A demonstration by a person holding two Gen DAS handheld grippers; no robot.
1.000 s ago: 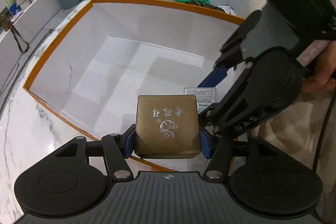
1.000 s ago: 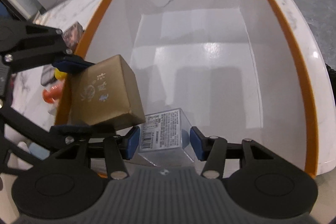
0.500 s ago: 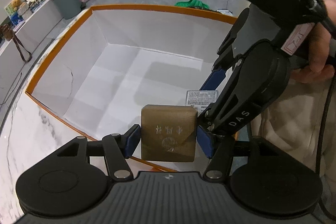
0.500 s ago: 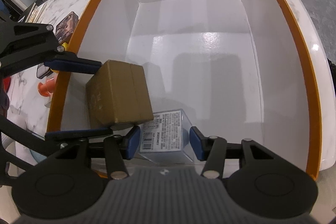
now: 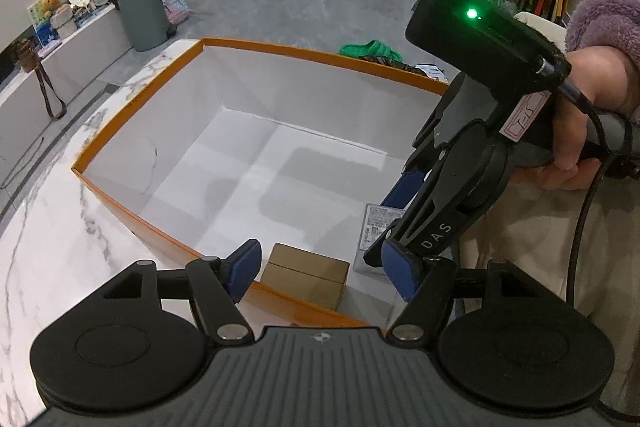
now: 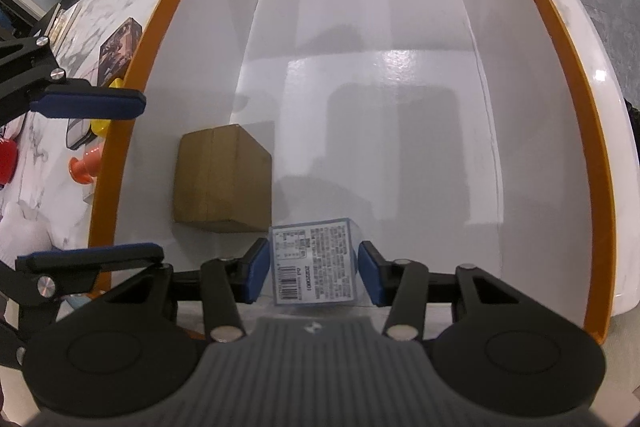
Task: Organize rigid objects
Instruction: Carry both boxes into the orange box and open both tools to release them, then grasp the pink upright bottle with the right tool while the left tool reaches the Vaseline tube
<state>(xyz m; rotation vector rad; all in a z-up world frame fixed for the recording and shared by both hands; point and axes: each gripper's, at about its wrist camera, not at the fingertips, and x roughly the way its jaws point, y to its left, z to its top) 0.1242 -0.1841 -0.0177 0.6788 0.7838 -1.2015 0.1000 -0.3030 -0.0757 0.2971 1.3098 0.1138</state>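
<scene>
We see the left gripper w/ jaws opening, clear above the brown square cardboard box on the white orange-rimmed bin floor, while the right gripper, jaws closing, brackets the clear labelled plastic box beside it.

A plain golden-brown cube box is seen on the glossy white floor of an orange-rimmed bin, ahead of blue-padded black fingers. A clear case with a pale blue, black-printed label lies between the right gripper pads. White, grey-veined marble surrounds the bin.
</scene>
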